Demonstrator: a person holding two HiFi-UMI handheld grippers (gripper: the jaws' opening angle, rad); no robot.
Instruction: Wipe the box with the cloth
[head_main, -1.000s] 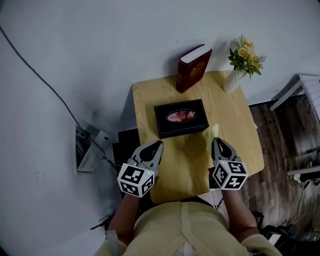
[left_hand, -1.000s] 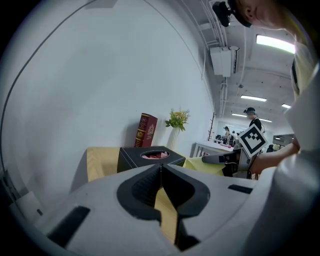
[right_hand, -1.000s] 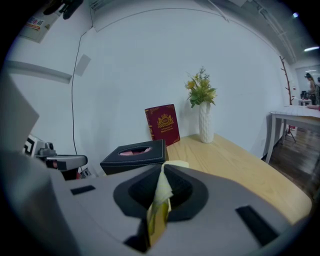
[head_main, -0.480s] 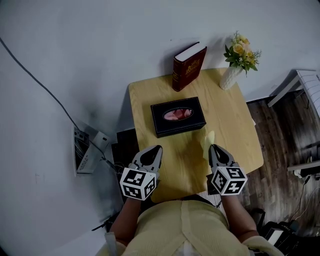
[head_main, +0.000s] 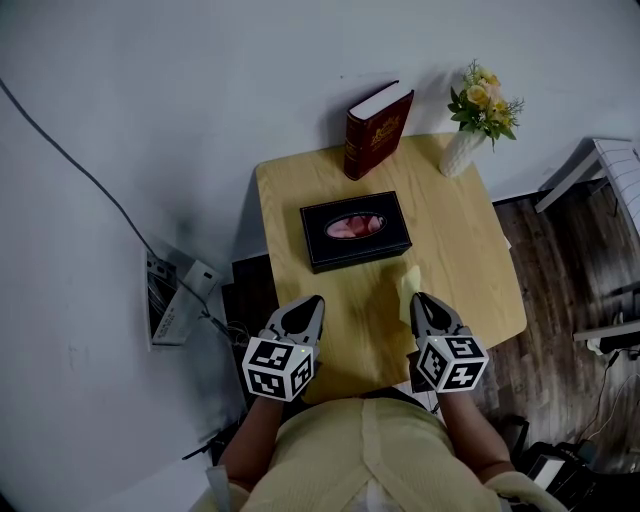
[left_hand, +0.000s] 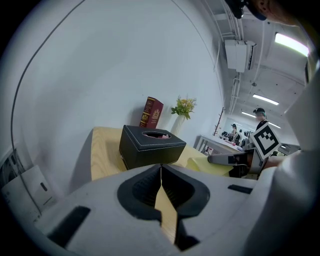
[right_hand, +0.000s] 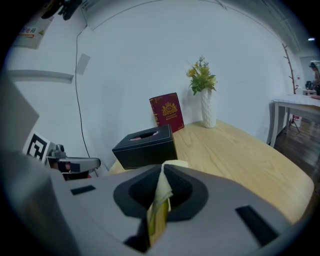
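**A:** Both grippers have drawn back a little toward the person since a second ago, and the cloth has come away from the box with them. Seen from the head, the left gripper (head_main: 316, 300) hovers over the near part of the table (head_main: 460, 250), pinched together with nothing in it. The right gripper (head_main: 415, 297) pinches the yellow cloth (head_main: 407, 284), which hangs short of the black box (head_main: 392, 243).

**B:** So no wiping yet?

**A:** I judge not. The box sits mid-table, apart from both.

**B:** And the left gripper view?

**A:** Its jaws meet, and only table shows through the slit. The box stands straight ahead. It looks light and may slide, so this gripper could open and steady a side wall.

**B:** The right gripper view?

**A:** Its jaws are clamped on a folded bunch of cloth, with a short tip poking past them. Carry it forward and lay that tip flat on the lid. Stroke around the opening, not into the pink stuff (head_main: 352, 226) there, and keep the pinch firm.
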